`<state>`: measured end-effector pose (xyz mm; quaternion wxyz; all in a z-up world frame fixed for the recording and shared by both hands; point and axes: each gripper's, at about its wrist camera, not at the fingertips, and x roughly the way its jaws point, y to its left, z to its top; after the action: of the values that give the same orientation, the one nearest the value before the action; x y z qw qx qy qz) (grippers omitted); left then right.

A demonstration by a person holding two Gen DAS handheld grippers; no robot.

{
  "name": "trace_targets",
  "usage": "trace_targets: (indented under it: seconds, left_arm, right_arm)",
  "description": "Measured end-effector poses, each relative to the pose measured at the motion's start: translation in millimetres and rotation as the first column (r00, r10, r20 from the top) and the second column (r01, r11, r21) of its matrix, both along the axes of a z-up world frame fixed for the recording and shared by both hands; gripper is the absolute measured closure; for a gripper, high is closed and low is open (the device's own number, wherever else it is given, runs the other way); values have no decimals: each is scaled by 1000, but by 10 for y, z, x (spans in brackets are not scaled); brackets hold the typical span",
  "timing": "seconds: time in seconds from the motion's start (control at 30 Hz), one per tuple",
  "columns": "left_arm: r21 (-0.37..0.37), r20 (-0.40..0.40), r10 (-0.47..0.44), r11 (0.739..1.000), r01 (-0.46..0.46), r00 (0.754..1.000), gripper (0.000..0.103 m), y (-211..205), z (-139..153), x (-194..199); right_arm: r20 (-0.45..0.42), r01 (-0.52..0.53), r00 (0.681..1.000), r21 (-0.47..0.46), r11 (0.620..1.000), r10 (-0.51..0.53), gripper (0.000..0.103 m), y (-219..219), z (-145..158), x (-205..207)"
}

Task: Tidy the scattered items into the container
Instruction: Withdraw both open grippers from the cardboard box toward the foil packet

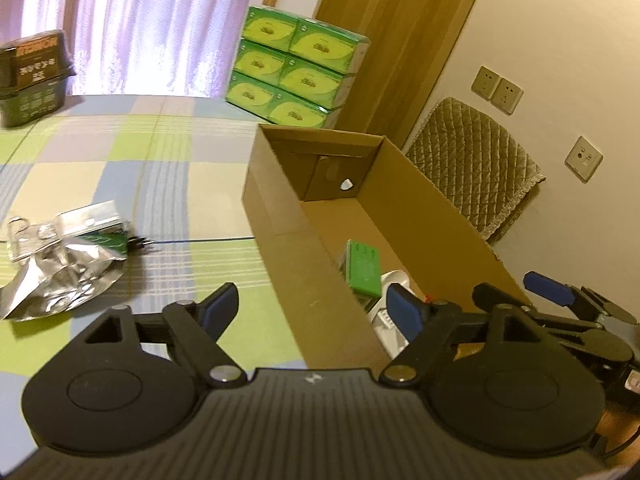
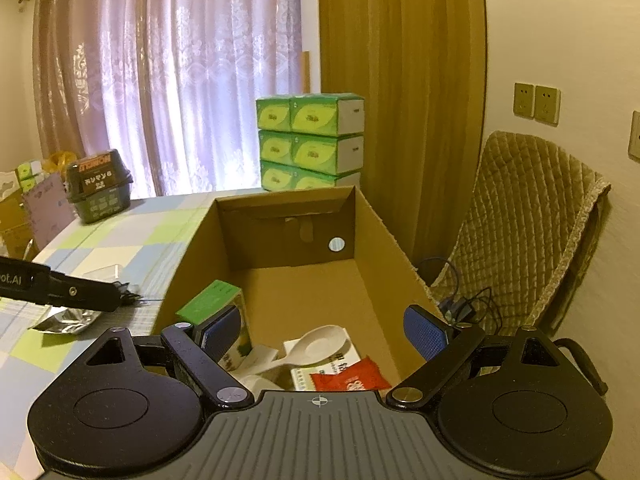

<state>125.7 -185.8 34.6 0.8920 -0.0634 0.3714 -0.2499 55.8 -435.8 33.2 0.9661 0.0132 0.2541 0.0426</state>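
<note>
Your cardboard box (image 2: 372, 240) sits open on the checked worktop (image 1: 168, 152), directly ahead of the right gripper (image 2: 324, 330) and ahead-right of the left gripper (image 1: 312, 306). Both grippers are spread wide and hold nothing. Below the right gripper, inside the box, lie a green carton (image 2: 212, 304), white spoon (image 2: 320, 340) and red packet (image 2: 352, 376). A crumpled foil bag (image 1: 60, 268) lies ahead-left of the left gripper.

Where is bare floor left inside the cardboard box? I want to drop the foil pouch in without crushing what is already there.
The far half of the cardboard box is bare, from the end wall with the round hole forward. The near end is crowded: green carton by the left wall, white spoon, red packet. The foil pouch lies on the checked cloth.
</note>
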Motion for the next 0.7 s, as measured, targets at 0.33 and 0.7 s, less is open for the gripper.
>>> trace_targets:
  seconds: [0.33,0.7]
  left_arm:
    - [-16,-1,79,997,-79,997,9,549,49,-275]
    - [0,-14,199,980,-199,980,2,1200,-4,-558]
  right_arm:
    - [4,-53,999,-3,999,53,9,356,158,-139]
    - [-23,-163,986,-48,985,162,9,924,224,-211]
